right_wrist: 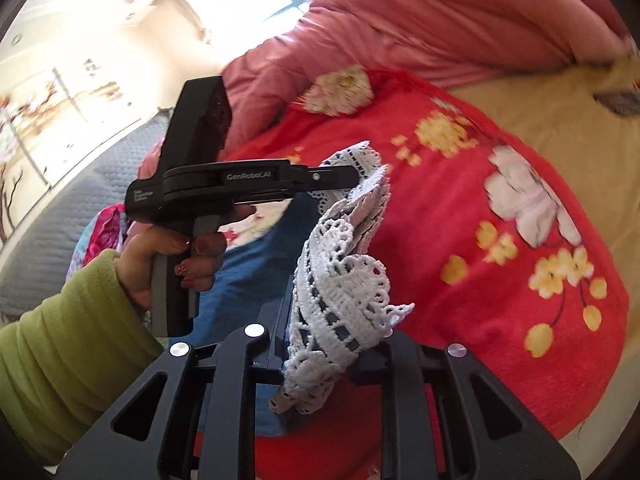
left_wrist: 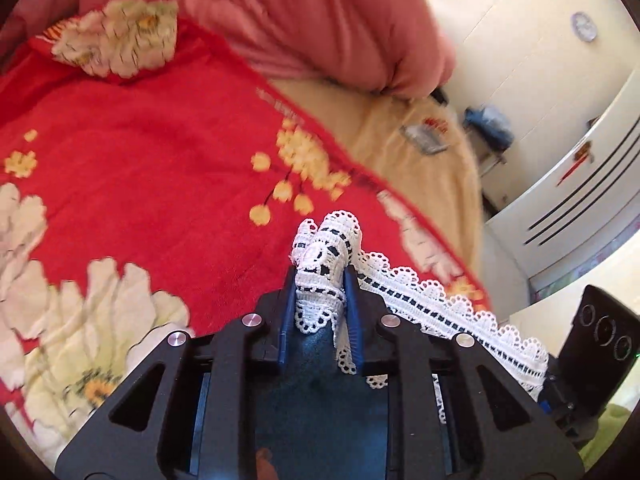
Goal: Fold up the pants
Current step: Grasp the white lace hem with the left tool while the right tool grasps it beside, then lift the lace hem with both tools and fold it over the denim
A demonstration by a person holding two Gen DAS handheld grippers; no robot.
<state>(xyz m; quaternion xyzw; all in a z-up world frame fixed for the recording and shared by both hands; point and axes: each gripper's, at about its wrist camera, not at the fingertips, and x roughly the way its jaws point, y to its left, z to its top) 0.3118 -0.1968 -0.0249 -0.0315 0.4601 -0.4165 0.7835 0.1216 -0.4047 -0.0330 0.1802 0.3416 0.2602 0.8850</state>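
The pants are blue denim [left_wrist: 320,396] with a white lace hem [left_wrist: 440,304]. My left gripper [left_wrist: 320,280] is shut on a bunch of the lace hem, and the denim hangs below its fingers. My right gripper [right_wrist: 336,320] is shut on another bunch of the lace hem [right_wrist: 344,280], lifted above the bed. In the right wrist view the left gripper [right_wrist: 340,176] is held by a hand in a green sleeve and clamps the lace [right_wrist: 360,160] just beyond mine. The lace band runs between the two grippers. The blue denim [right_wrist: 248,280] hangs under them.
A red blanket with white and yellow flowers [left_wrist: 160,168] covers the bed below. A pink quilt [left_wrist: 320,20] is heaped at the far side. A beige sheet [left_wrist: 420,160] with a small packet lies at the right. A white cabinet [left_wrist: 560,200] stands beyond the bed.
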